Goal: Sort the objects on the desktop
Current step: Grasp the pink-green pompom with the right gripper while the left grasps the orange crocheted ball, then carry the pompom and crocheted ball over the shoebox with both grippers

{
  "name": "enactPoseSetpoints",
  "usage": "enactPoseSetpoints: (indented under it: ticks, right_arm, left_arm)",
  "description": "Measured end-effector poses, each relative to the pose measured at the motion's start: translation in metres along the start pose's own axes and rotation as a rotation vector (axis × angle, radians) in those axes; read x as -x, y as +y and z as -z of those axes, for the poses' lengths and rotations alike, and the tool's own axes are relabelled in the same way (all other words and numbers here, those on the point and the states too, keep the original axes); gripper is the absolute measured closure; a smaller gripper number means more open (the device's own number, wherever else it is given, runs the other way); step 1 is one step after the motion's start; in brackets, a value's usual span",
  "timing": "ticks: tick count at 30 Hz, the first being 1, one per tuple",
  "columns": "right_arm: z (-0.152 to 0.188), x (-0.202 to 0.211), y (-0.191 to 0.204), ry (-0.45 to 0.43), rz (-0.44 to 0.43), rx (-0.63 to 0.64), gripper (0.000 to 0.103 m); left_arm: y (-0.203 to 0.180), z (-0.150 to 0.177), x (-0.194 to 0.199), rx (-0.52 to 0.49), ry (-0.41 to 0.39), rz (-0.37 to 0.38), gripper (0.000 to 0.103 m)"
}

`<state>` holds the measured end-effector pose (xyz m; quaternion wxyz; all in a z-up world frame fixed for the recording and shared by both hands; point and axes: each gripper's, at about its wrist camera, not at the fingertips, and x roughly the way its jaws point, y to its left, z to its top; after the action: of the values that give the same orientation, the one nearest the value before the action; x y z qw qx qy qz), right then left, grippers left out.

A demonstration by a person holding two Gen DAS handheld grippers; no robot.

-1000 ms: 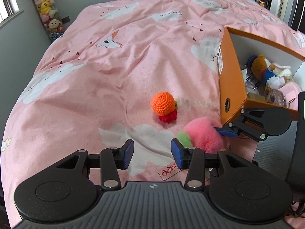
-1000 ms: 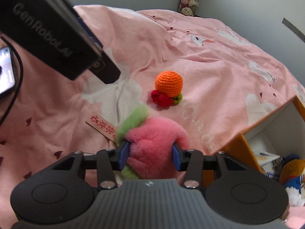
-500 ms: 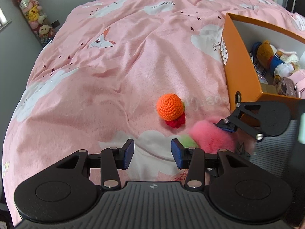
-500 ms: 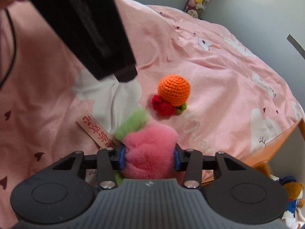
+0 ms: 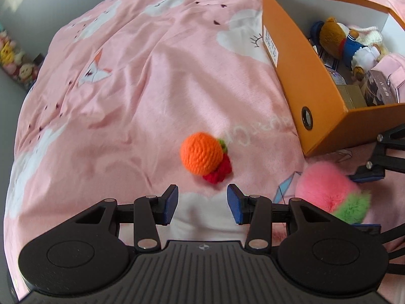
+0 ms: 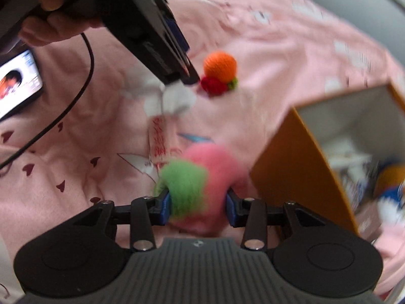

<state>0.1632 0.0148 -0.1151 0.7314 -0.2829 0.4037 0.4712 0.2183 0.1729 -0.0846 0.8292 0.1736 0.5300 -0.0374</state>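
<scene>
R hand-held gripper (image 6: 198,206) closing on pink plush (image 6: 202,177).

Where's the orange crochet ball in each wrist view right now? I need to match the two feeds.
Left wrist: orange crochet ball sits centre frame on the pink bedspread, just beyond the open left gripper.
Right wrist: upper centre, past the fluffy pink toy in the closing right gripper.
Shared landmark: the orange box, right of the ball in both.
</scene>
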Motion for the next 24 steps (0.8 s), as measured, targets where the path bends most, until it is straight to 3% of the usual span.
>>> enactPoseSetpoints:
  ticks: [4, 8, 11, 16, 24]
  right_arm:
    - [-0.001, -0.012, -0.018, 0.072, -0.091, -0.155, 0.059]
    - [-0.007, -0.014, -0.023, 0.084, -0.12, -0.217, 0.056]
    - [-0.014, -0.019, -0.023, 0.104, -0.129, -0.234, 0.05]
    - [-0.028, -0.032, -0.027, 0.15, -0.151, -0.284, 0.047]
    - [-0.037, -0.046, -0.02, 0.155, -0.148, -0.303, 0.046]
  left_arm:
    - [0.003, -0.015, -0.012, -0.023, 0.018, 0.003, 0.052]
    - [0.005, -0.027, -0.021, -0.033, 0.029, 0.037, 0.052]
    - [0.004, -0.035, -0.026, -0.044, 0.052, 0.043, 0.052]
    - [0.007, -0.045, -0.033, -0.036, 0.082, 0.07, 0.052]
    - [0.013, -0.049, -0.051, 0.019, 0.112, 0.1, 0.052]
